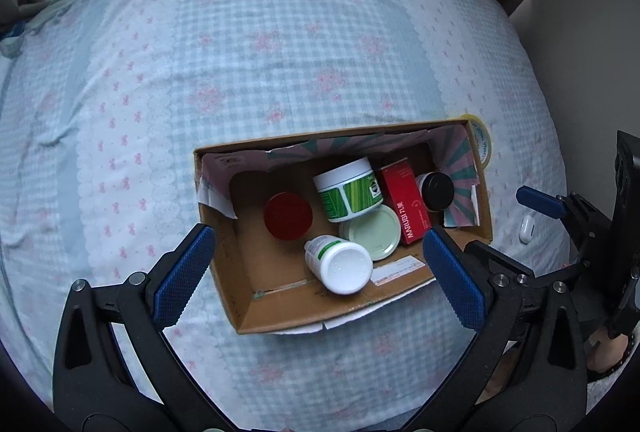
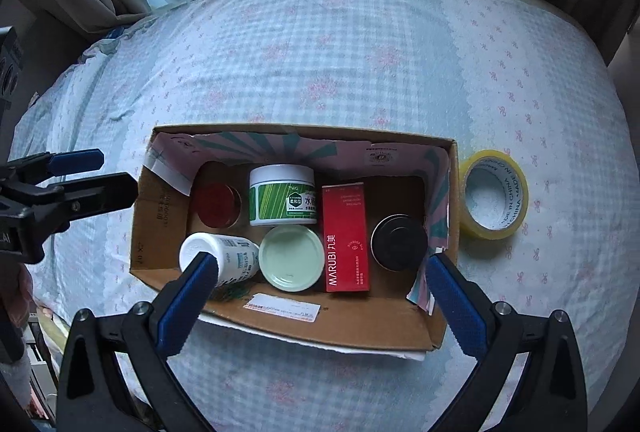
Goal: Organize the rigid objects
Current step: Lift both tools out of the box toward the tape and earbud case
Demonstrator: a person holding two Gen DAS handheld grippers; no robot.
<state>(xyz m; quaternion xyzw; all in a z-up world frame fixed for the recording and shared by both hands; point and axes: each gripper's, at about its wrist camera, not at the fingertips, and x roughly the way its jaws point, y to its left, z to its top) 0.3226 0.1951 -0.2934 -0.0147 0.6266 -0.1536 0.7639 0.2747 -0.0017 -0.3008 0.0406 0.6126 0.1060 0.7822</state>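
An open cardboard box (image 1: 240,296) (image 2: 160,232) sits on the bed. Inside are a red-lidded jar (image 1: 288,216) (image 2: 218,204), a white jar with a green label (image 1: 348,192) (image 2: 282,196), a pale green lid (image 1: 372,236) (image 2: 291,258), a red MARUBI carton (image 1: 404,204) (image 2: 345,236), a black-lidded jar (image 1: 438,190) (image 2: 398,242) and a white bottle (image 1: 340,264) (image 2: 228,256) lying on its side. My left gripper (image 1: 319,234) hovers open above the box's left half, holding nothing. My right gripper (image 2: 322,260) hangs open over the box's near side, also holding nothing.
A yellow tape roll (image 2: 494,194) lies on the checked bedsheet (image 2: 320,52) just right of the box. A small white case (image 1: 527,228) rests on the sheet near the right gripper's blue fingertip (image 1: 536,200). Curtains and a pale blue wall stand behind the bed.
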